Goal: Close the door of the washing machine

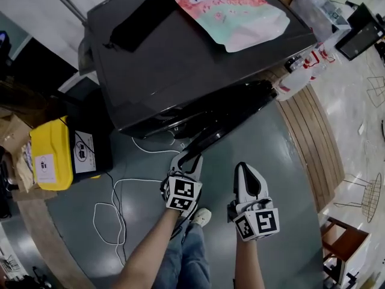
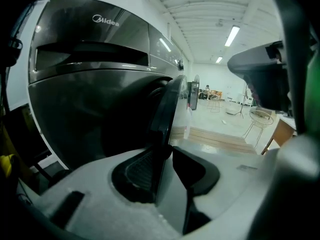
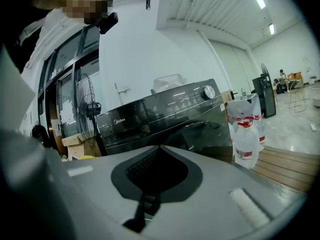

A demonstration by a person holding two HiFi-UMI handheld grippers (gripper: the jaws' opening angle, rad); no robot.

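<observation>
Closing looks begun, not finished: at nine o'clock a boxy yellow plastic bin (image 1: 51, 155) sits on the floor. The washing machine (image 1: 180, 65), a glossy dark-grey block at twelve o'clock, has its door (image 1: 240, 110) swung out toward two o'clock. Left gripper (image 1: 187, 160), at six o'clock, is clamped on the door's thin, curved black rim, and the swing home remains. Right gripper (image 1: 245, 168), just beside it at five o'clock, has jaws pressed together on nothing. A soft pink-and-white pouch (image 1: 231, 14) slumps on the lid.
</observation>
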